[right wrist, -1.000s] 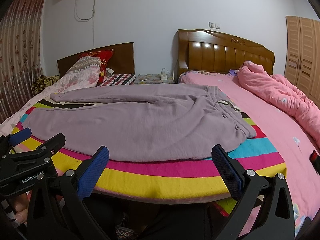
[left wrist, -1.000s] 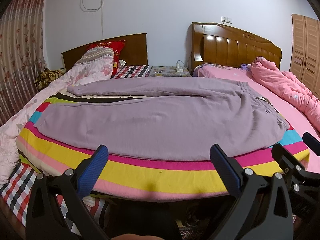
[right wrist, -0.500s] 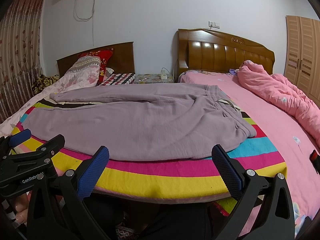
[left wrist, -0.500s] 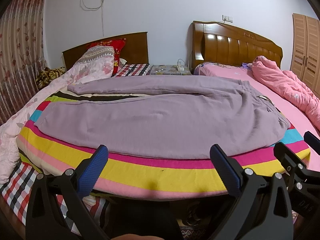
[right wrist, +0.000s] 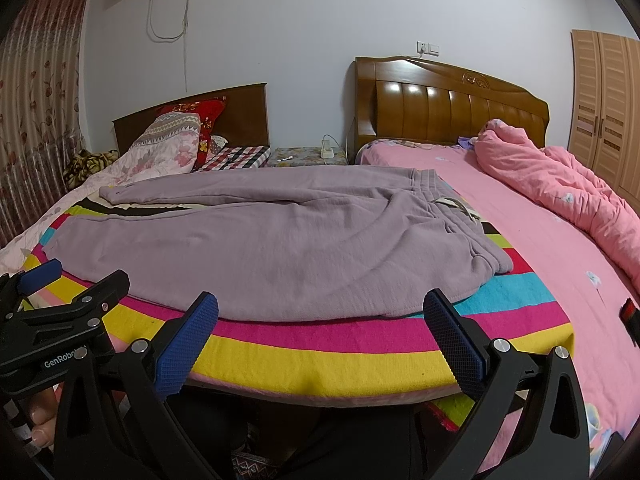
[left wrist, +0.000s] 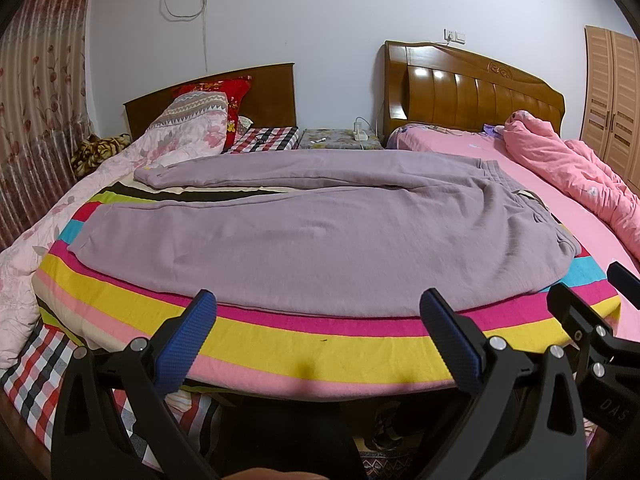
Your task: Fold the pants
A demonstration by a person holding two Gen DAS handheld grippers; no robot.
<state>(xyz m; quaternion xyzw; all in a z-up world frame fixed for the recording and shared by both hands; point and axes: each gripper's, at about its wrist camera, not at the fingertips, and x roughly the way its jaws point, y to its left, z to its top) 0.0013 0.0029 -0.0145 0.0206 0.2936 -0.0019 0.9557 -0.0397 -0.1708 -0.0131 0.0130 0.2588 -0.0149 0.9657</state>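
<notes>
Nearest, both the left gripper and right gripper hover wide apart and empty just off the bed edge. Beyond them the pants lie flat across the striped blanket, legs spread leftward. Pinching blanket along with fabric would likely drag both and spoil the fold.

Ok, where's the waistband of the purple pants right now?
In both views the waistband lies at the right end of the purple pants, on the striped blanket, beside the pink sheet.
</notes>
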